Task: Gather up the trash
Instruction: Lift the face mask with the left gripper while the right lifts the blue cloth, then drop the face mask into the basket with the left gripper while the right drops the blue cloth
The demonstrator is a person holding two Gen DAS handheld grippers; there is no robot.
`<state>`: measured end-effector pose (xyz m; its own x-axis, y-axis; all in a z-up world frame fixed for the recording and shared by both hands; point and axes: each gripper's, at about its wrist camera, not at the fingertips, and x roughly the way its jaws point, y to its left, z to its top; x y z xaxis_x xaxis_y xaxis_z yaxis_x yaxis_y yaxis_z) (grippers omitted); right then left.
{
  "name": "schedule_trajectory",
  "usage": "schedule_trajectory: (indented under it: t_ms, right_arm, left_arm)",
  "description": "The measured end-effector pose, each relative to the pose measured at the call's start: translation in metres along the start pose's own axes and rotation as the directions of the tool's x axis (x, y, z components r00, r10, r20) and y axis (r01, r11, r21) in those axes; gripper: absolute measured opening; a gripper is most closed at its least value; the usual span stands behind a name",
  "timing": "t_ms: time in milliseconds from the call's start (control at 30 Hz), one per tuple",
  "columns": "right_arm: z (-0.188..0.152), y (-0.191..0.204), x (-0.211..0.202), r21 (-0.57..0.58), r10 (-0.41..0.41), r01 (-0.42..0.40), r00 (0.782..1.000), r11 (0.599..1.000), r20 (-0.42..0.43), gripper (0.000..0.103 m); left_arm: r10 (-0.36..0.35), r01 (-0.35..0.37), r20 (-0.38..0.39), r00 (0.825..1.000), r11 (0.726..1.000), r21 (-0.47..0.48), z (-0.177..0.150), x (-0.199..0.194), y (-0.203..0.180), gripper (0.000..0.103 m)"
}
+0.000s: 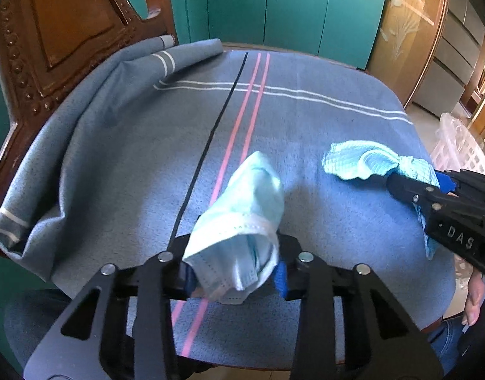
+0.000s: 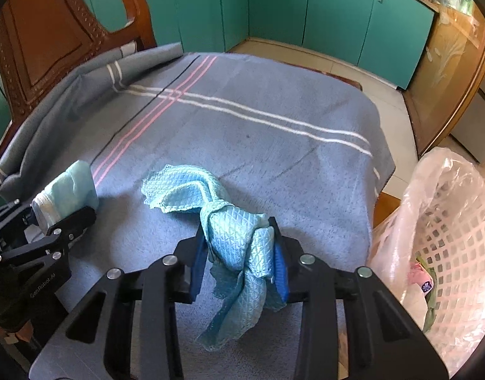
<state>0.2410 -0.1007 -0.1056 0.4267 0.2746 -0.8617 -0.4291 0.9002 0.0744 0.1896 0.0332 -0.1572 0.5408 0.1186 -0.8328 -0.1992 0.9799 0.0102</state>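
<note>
We record the left gripper (image 1: 234,280) closed on a crumpled pale-blue pleated surgical face mask (image 1: 239,221), its blue-padded jaws pinching the mask's lower folds while the rest of the mask stands up above the fingers. In the right wrist view the same mask (image 2: 68,194) and the left gripper (image 2: 65,218) appear at nine o'clock, over the near left part of the table.

We record the right gripper (image 2: 241,262) closed on a light-blue waffle-weave cleaning cloth (image 2: 233,237). One end of the cloth trails forward toward eleven o'clock onto the table cover; the other hangs below the jaws. In the left wrist view this cloth (image 1: 366,160) and the right gripper (image 1: 415,182) sit at three o'clock.

Both items are over a grey-blue woollen table cover with pink, black and white stripes (image 2: 258,126), which is bunched into folds at nine to ten o'clock against a carved brown wooden chair back (image 2: 46,41).

At three to four o'clock in the right wrist view stands a pale pink perforated plastic basket lined with a clear plastic bag (image 2: 458,221), beside the table edge, with some items inside that we cannot identify. Teal cabinet doors (image 2: 274,3) run across twelve o'clock.
</note>
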Motion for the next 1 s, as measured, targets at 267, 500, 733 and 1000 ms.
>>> schedule_trajectory:
  t_ms: [267,500,733,1000]
  right_arm:
    - [0.004,-0.012,-0.029,0.030,0.011,-0.014,0.995,0.999,0.096,0.036]
    - [0.002,-0.055,-0.083,0.124,-0.015,-0.014,0.974,0.992,0.227,0.036]
    - [-0.023,-0.131,-0.121,0.306,-0.158,0.072,0.951,0.949,0.265,0.036]
    - [-0.064,-0.204,-0.138,0.479,-0.269,0.140,0.940,0.867,0.212,0.036]
  left_arm:
    - [0.030,-0.032,0.107,0.994,0.999,0.017,0.007,-0.034,-0.007,0.037]
    - [-0.005,-0.012,0.186,0.983,0.996,0.090,0.016,-0.067,-0.036,0.038]
    - [-0.126,0.081,0.215,0.968,0.975,0.207,0.027,-0.079,-0.102,0.038]
    - [-0.318,0.225,0.215,0.923,0.902,0.369,0.032,-0.086,-0.202,0.038]
